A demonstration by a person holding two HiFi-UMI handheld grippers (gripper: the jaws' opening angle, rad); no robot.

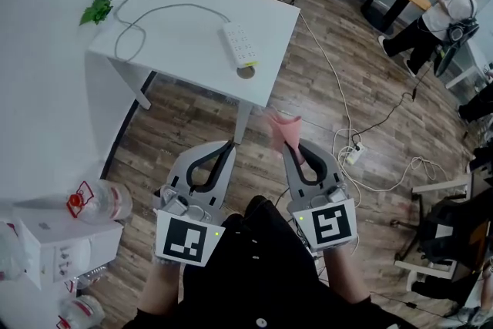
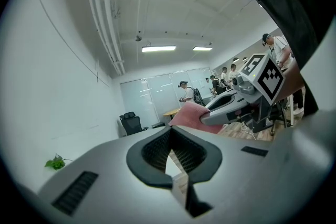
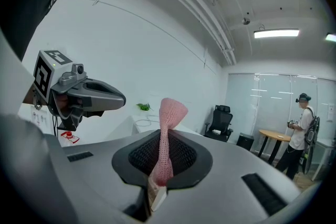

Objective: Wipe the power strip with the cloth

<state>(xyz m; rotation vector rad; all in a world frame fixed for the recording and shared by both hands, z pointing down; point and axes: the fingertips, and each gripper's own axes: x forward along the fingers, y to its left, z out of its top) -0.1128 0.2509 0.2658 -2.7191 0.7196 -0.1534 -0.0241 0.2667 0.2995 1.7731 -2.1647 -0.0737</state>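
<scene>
power strip (image 1: 240, 45) — white, flat on table (image 1: 185, 23) | cloth (image 1: 281, 129) — pink, pinched upright in right tool (image 1: 290, 149)

Grey left tongs (image 1: 229, 144) and right tongs (image 1: 286, 147), black-padded, carry black-and-white marker cubes (image 1: 185, 236); the person wears black.

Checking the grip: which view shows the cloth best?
The right gripper view: the cloth sits pinched between the right tool's shut jaws. The head view shows it blurred; the left gripper view, only a pink part.
</scene>
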